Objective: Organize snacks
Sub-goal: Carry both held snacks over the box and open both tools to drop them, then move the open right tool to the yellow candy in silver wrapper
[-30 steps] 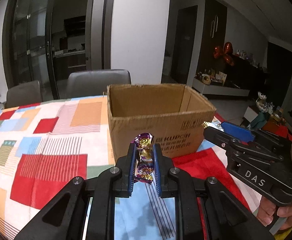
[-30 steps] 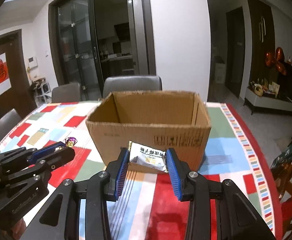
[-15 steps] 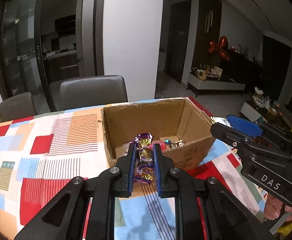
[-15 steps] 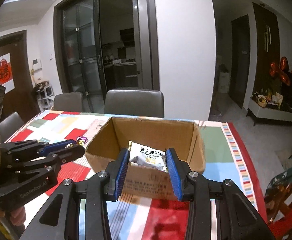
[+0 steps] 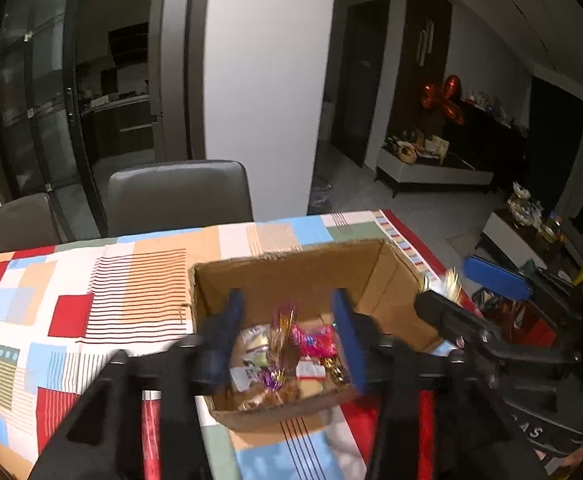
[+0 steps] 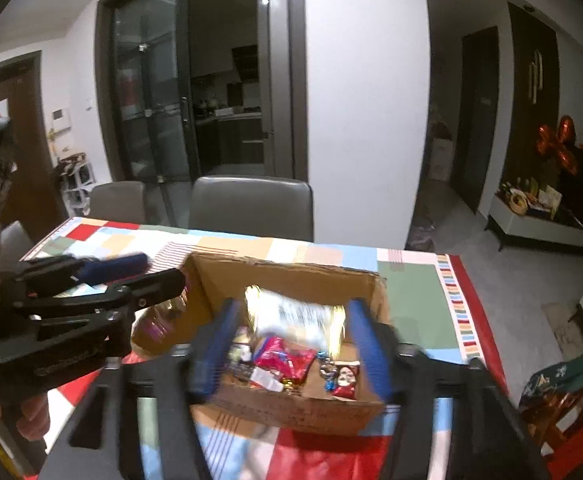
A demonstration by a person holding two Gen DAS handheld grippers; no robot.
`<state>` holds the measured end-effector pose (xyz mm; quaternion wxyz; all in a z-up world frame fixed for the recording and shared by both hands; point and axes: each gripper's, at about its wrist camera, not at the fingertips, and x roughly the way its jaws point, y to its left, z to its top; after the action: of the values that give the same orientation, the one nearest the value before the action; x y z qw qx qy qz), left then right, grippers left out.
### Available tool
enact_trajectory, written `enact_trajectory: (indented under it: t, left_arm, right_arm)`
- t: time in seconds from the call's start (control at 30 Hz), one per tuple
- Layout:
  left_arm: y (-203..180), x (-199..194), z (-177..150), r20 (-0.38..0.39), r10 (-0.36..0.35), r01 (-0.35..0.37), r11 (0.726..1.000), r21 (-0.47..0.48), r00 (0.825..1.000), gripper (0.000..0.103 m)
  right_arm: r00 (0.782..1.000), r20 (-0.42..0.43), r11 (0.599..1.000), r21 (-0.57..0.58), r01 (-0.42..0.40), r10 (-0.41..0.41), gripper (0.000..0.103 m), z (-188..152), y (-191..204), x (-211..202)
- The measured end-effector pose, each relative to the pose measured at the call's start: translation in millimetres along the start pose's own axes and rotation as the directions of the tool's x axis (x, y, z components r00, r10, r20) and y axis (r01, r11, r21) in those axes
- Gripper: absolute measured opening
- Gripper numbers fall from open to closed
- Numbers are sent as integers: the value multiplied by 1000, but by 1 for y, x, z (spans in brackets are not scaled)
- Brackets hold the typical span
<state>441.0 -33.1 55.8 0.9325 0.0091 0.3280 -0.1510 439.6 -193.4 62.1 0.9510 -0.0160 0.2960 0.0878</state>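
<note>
An open cardboard box (image 5: 311, 276) (image 6: 291, 276) stands on the patchwork tablecloth (image 5: 91, 300) and holds several wrapped snacks, among them a red packet (image 5: 315, 340) (image 6: 283, 360). My left gripper (image 5: 287, 304) hovers over the box with its jaws opening. A blurred purple-gold candy (image 5: 283, 332) hangs loose between them, touching neither pad. My right gripper (image 6: 294, 307) is also above the box with its jaws opening. A blurred white packet with gold edges (image 6: 295, 316) sits free between its blue pads. Each gripper also shows at the side of the other's view (image 5: 467, 292) (image 6: 147, 274).
Grey chairs (image 5: 179, 192) (image 6: 251, 208) stand behind the far table edge. The table's right edge (image 6: 467, 320) runs close beside the box. A low cabinet with clutter (image 5: 431, 168) stands across the room on the right.
Both grippers have come forward and up over the box. The left jaws have let go of the candy and the right jaws of the white packet; both snacks are dropping.
</note>
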Motion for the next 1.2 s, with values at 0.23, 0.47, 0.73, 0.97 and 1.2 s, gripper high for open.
enact_trajectory:
  t: [0.23,0.47,0.73,0.97,1.2]
  left_arm:
    - [0,-24,-16,44,55,-55,998,-6,998,62]
    - [-5,-70,-53,125,156,-161,987,29,980,78]
    - [-10,-121,-110,162,215,-223,974,30,963,90]
    - [-17,-144,-152,129,233,-239,970,32,964,91]
    - [-16,-153,-195,70,265,-268,963,26,962,91]
  right_arm:
    - [1000,14,1000,-3,19,-19,64,-13,-5,-13]
    - [999,48,999,-35,-2,3,64,-41,11,-49]
    - [998,54,997,-68,-37,41,75,-87,32,-91]
    - [997,9,996,-48,-75,75,75,-132,46,-112]
    - [986,-84,989,-40,-144,141,75,-174,59,-110]
